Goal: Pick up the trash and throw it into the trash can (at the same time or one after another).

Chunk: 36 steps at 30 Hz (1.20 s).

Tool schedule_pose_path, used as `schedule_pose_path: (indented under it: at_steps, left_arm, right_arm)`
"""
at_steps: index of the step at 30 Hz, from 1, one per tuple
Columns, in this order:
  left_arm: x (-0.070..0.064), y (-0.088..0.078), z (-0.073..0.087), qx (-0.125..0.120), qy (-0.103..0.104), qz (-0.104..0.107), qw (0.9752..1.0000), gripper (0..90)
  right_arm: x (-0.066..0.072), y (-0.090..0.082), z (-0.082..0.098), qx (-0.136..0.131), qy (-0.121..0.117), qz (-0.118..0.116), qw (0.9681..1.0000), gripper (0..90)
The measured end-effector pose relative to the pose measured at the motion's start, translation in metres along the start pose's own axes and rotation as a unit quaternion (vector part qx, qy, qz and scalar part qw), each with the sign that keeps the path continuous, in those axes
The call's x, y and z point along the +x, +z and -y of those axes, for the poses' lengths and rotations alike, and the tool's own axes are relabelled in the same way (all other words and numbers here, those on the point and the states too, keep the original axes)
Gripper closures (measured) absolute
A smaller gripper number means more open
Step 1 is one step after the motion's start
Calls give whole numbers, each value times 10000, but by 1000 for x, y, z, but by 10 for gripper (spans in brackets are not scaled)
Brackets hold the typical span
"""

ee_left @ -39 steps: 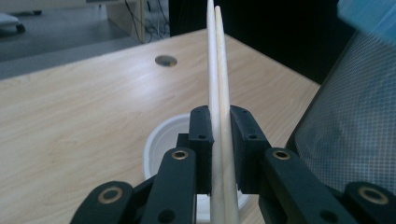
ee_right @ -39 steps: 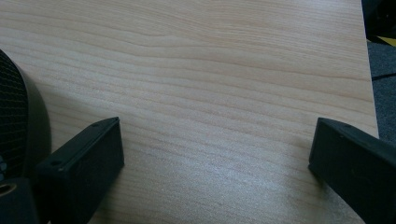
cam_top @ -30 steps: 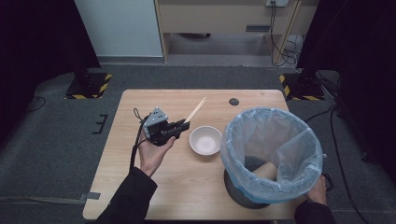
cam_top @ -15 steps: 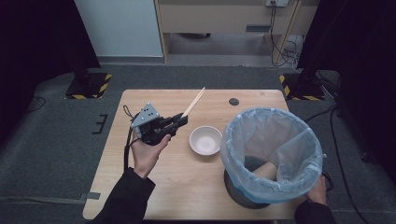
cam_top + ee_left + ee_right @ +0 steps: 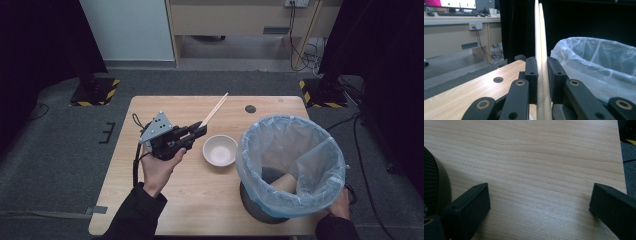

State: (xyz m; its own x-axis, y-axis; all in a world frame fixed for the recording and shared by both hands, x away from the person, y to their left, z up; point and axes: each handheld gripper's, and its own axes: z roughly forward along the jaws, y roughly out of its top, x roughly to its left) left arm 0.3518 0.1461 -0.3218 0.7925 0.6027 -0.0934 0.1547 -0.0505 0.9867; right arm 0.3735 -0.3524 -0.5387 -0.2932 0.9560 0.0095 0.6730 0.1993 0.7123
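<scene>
Left gripper (image 5: pixel 199 131) now pulled back and raised off the table (image 5: pixel 120 200) versus a second ago, jaws clamped on chopsticks (image 5: pixel 214 110). Bowl (image 5: pixel 219 149) just beside, lined bin (image 5: pixel 290 165) beyond: likely drop target. Right gripper (image 5: pixel 539 202) wide open, empty.

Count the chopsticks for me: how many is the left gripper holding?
2. Both chopsticks are clamped side by side in the left gripper, tips pointing away over the table, beside the white bowl.

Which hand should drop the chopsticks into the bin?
Left, probably. The left gripper already has its jaws shut on the chopsticks, near the lined bin. The right gripper has its jaws open over bare table.
</scene>
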Motion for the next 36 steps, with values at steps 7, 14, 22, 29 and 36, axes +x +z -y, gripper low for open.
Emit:
schedule_pose_path:
  at_steps: [7,14,22,29,36]
  left_arm:
    - [-10,-1,-6,-101,62,143,9998,795]
    - [-15,0,-7,-145,43,239,9996,795]
    - [-21,3,-14,-227,54,367,9991,795]
    - [-31,10,-27,-323,121,495,9982,795]
    - [-44,22,-44,-376,235,604,9972,795]
  right_arm:
    - [0,0,0,3,3,-3,10000,32]
    - [0,0,0,3,3,-3,10000,32]
    - [0,0,0,-1,-9,-2,10000,32]
    - [0,0,0,-1,-4,1,10000,32]
    - [0,0,0,3,3,-3,10000,32]
